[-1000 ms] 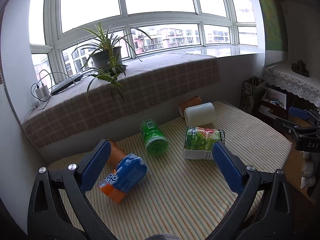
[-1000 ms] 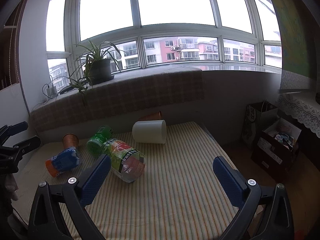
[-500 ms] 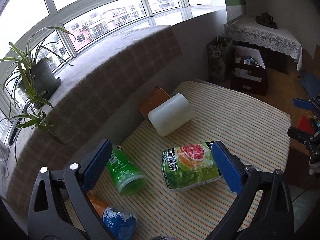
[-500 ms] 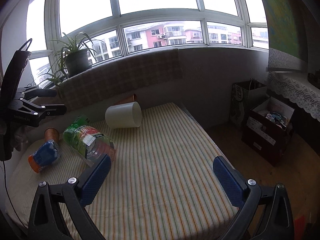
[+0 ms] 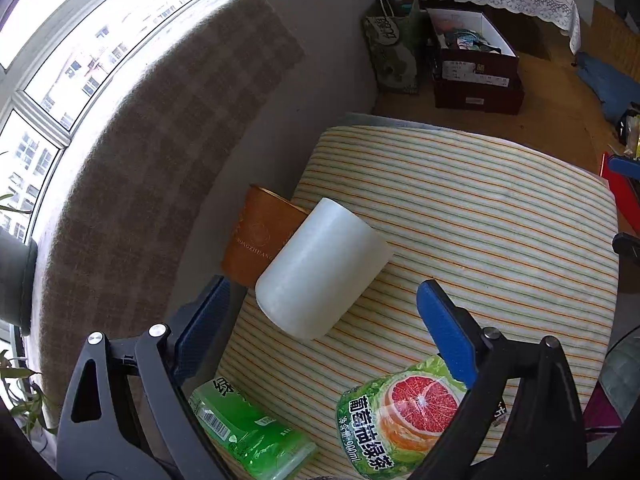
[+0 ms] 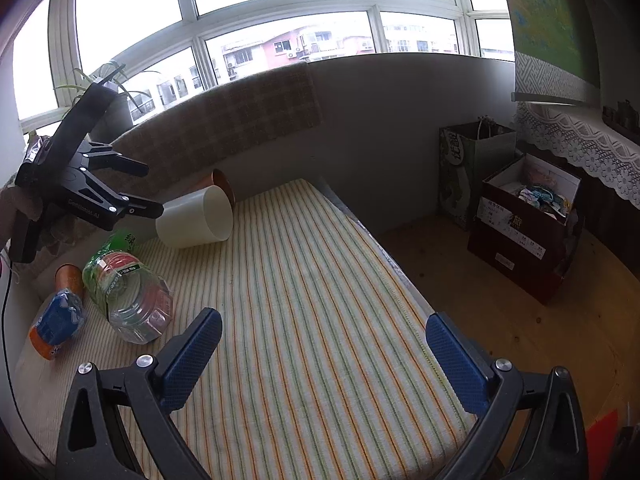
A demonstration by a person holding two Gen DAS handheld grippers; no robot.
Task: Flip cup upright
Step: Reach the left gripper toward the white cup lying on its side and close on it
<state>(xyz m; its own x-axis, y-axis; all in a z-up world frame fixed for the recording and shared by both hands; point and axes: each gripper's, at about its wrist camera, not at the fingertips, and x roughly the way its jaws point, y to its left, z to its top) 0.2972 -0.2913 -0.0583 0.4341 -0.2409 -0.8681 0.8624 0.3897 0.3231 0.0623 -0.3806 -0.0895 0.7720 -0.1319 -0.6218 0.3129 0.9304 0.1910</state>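
Note:
A white cup point(image 5: 320, 270) lies on its side on the striped table point(image 5: 500, 216), its closed base toward my left gripper. It also shows in the right wrist view point(image 6: 196, 222), mouth facing right. A brown paper cup point(image 5: 260, 240) lies on its side behind it, touching it. My left gripper point(image 5: 320, 316) is open, its jaws on either side of the white cup's base end, not touching. It shows in the right wrist view point(image 6: 154, 190) above the cup. My right gripper point(image 6: 324, 350) is open and empty over the table's near part.
A grapefruit green-tea bottle point(image 5: 400, 412) and a green bottle point(image 5: 248, 428) lie near my left gripper. An orange-and-blue bottle point(image 6: 56, 324) lies at the table's left. A checked window seat point(image 6: 224, 128) stands behind. Boxes point(image 6: 524, 232) and a bag point(image 6: 472, 168) stand on the floor at right.
My left gripper has moved forward and down over the white cup, which now lies between its open jaws. My right gripper has shifted a little toward the right.

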